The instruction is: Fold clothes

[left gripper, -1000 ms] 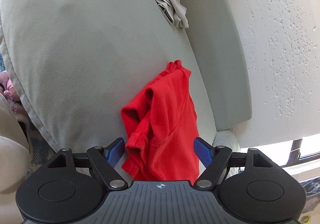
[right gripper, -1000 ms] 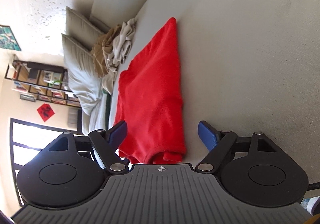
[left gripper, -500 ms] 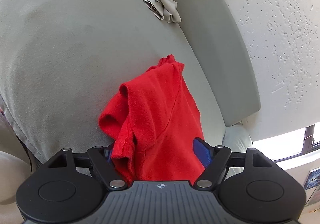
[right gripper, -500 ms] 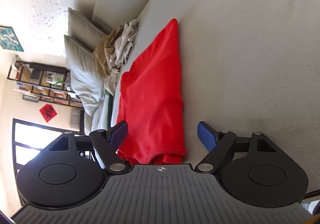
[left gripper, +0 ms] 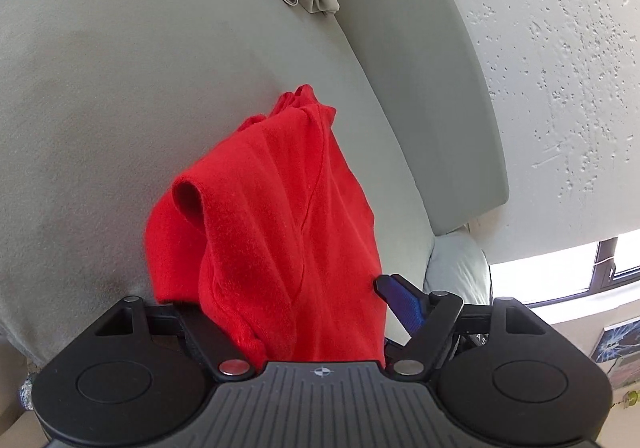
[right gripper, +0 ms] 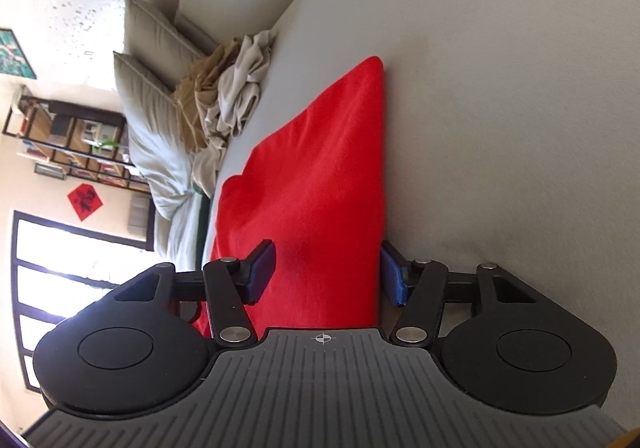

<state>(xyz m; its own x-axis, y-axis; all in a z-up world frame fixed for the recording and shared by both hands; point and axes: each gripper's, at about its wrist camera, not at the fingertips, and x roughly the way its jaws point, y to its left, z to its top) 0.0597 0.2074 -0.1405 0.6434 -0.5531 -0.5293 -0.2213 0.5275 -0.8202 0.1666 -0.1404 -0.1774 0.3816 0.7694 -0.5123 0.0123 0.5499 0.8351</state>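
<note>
The left tool (left gripper: 320, 312) had red garment (left gripper: 280, 215) bunched between its fingers, one blue pad (left gripper: 404, 300) showing and the other buried, so it seemed clamped on the near end, likely to lift that edge. The right tool (right gripper: 326, 274) straddled the other end at a medium gap, pads just beside the cloth; a firm pinch I could not confirm. The fleecy, soft shirt lay doubled lengthwise on the smooth grey bed (right gripper: 500, 87), near a crumpled beige pile (right gripper: 236, 95).
</note>
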